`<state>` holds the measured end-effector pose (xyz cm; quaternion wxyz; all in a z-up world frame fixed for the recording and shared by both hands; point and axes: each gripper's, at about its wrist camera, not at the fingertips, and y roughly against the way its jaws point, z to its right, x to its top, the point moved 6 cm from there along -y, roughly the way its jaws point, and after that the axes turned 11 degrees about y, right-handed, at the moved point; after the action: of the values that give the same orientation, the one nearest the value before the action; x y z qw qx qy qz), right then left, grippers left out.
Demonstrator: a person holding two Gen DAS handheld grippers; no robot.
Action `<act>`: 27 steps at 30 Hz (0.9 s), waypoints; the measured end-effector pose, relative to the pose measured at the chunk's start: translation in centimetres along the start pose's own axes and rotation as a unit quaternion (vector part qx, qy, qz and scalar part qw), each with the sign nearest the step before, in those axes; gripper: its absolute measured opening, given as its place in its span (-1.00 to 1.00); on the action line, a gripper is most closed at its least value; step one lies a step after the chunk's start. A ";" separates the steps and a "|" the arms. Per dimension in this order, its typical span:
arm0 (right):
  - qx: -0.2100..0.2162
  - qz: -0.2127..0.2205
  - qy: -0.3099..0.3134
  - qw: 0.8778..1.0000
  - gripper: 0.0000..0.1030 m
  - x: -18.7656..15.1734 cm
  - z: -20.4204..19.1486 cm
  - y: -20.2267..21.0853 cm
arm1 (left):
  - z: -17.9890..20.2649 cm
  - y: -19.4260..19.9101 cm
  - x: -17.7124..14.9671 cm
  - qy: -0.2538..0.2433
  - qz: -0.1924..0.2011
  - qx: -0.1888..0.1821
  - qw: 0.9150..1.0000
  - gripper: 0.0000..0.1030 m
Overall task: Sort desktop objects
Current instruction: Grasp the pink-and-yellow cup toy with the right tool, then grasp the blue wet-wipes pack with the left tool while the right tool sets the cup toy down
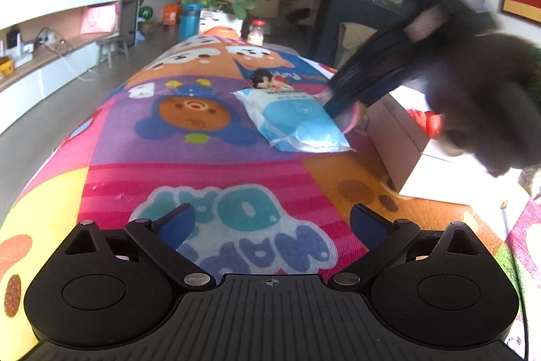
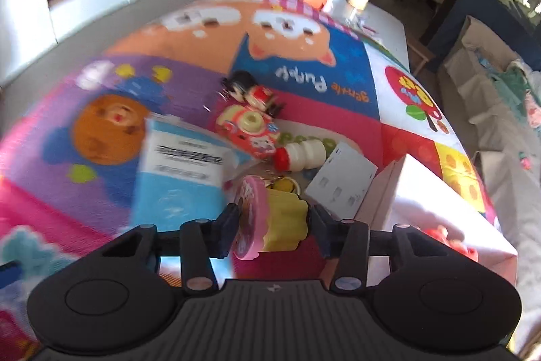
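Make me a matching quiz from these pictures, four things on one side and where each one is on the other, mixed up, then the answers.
1. yellow-and-pink toy
2. blue-and-white packet
3. small white bottle
4. red toy camera

A. lying on the mat, left of the toy pile
B. in front of the dark-haired figurine
C. between the right hand-held gripper fingers
D. on its side beside the white card

Pairs: 1-C, 2-A, 3-D, 4-B

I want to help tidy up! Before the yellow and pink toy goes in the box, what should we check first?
1. Right tool grips the yellow and pink toy on both sides: ok.
2. Toy lifted off the table: cannot tell, picture is blurry.
3. Cardboard box is open beside the toy: ok.
4. Room left in the box: cannot tell; only something red shows inside.
5. Left tool is open, empty and away from the box: ok.
6. Wipes pack lies close by, could get bumped: not ok.
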<state>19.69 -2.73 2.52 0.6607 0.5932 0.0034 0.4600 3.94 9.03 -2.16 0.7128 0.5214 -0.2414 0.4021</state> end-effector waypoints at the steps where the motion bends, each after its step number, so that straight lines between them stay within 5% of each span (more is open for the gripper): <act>1: 0.015 0.014 -0.009 1.000 -0.12 -0.6 0.0 1.7 | 0.0 0.0 0.0 0.001 0.000 0.001 1.000 0.96; 7: 0.143 0.046 -0.111 0.982 -0.12 -7.5 0.8 9.5 | -0.1 0.2 -0.2 0.006 -0.004 0.003 1.000 0.96; 12: 0.284 0.011 -0.281 0.916 -0.12 -16.0 1.5 9.0 | 0.0 0.0 -0.3 0.002 -0.010 0.012 1.000 0.96; 15: 0.266 0.019 -0.321 0.909 -0.08 -19.3 2.3 8.5 | 0.2 0.0 -0.4 -0.010 -0.010 0.023 1.000 0.96; 21: 0.180 0.056 -0.331 0.925 0.30 -22.3 5.3 9.9 | 0.9 -0.4 -0.7 -0.044 -0.017 0.050 0.998 0.96; 27: 0.045 0.097 -0.320 0.941 0.66 -25.3 7.0 11.2 | 3.0 -1.2 1.0 -0.065 -0.019 0.043 0.997 0.96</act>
<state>2.19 -25.10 -0.29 0.5515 0.7356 -0.2449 0.3077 5.76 6.36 -1.01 0.6806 0.5809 -0.2596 0.3634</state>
